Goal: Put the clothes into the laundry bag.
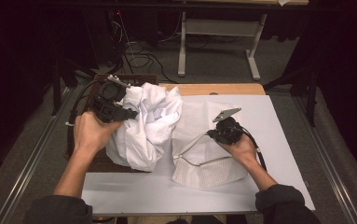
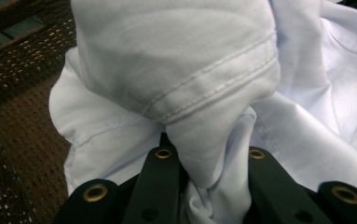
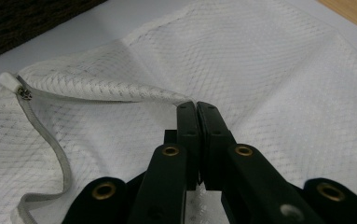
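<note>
White garment [image 1: 146,123]: soft cotton, light, crumpled in a loose heap at the left side of the table, part of it draped over the wicker basket [image 1: 88,140] at the table's left edge; hemmed fold with double stitching shows close in the left gripper view [image 2: 204,88]; I judge it limp and bulky, no stiffness, will sag and trail wherever I lift it; not slippery, not fragile; best taken by a bunched wad or a seam, as now.

Left gripper [image 1: 113,105]: jaws clamped on a gathered fold of the garment, cloth pinched between the pads [image 2: 167,163].

Mesh laundry bag [image 1: 209,158]: white netting, lying flat on the white sheet [image 1: 134,191] toward the middle-right of the table, near its front edge; very light, floppy, zip [image 3: 45,149] along the mouth with its pull at the end [image 3: 23,93]; netting could snag, so the bound zip edge is the place to hold.

Right gripper [image 1: 225,130]: jaws together, nipping the bag's rim [image 3: 185,100] and lifting it so the mouth gapes.

Room: garment and bag touching or nearly so at the middle; open sheet toward the front edge and the right edge; bare wood strip [image 1: 213,88] along the far edge; basket crowds the left; I judge the short path from heap to bag mouth free, the risk being loose cloth dragging and folding the mouth shut.
</note>
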{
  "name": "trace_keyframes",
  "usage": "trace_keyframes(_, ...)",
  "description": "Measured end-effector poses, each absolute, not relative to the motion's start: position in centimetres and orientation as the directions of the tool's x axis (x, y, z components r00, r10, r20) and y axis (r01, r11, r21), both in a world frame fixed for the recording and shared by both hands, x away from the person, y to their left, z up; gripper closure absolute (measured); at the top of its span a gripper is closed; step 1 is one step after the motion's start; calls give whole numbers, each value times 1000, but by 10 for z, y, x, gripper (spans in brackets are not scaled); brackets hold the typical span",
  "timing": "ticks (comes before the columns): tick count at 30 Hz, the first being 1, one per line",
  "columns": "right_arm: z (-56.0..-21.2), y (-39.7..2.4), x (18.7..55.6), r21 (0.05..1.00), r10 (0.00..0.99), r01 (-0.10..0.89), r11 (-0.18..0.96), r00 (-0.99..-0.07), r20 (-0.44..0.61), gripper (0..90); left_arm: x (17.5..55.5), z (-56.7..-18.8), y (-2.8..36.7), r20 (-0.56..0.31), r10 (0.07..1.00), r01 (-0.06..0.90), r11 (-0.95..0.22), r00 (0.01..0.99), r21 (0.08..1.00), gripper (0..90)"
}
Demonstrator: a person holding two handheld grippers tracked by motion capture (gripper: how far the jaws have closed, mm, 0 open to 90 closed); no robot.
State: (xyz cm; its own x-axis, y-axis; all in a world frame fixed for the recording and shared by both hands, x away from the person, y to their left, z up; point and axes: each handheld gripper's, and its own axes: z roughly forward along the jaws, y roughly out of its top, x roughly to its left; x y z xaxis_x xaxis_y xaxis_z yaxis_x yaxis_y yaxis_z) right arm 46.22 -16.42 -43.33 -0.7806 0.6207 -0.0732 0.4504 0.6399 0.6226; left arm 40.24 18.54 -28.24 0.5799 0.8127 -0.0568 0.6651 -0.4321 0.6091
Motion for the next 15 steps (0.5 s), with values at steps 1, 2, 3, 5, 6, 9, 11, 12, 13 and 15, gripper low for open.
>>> trace_keyframes(1,-433,-166,463,628,620,449,636,-781,-70,895,401,-283,182,-55,807,661,-439,587,609,829)
trace_keyframes(2,-432,-167,463,631,625,453,629,-778,-64,896,399,-284,178,-52,799,653,-451,600,609,829)
trace_keyframes(3,-432,-168,464,632,629,459,624,-775,-60,895,398,-284,175,-50,793,648,-458,607,608,829)
trace_keyframes(5,-432,-169,464,633,634,466,618,-771,-52,895,396,-284,170,-47,782,639,-470,621,608,829)
trace_keyframes(6,-432,-170,465,637,633,460,619,-772,-57,895,395,-284,168,-48,778,635,-474,627,610,829)
trace_keyframes(9,-431,-172,465,638,634,464,614,-771,-49,895,393,-285,163,-54,765,626,-482,642,613,828)
trace_keyframes(11,-430,-174,465,642,639,467,607,-768,-46,895,392,-286,159,-69,752,624,-487,655,612,829)
trace_keyframes(12,-430,-174,465,642,639,467,607,-768,-46,895,392,-286,159,-69,752,624,-487,655,612,828)
trace_keyframes(13,-429,-175,465,642,641,469,606,-766,-45,895,391,-287,158,-72,748,622,-490,660,611,828)
trace_keyframes(15,-429,-175,464,640,643,473,606,-765,-43,895,389,-289,155,-85,739,619,-490,668,614,829)
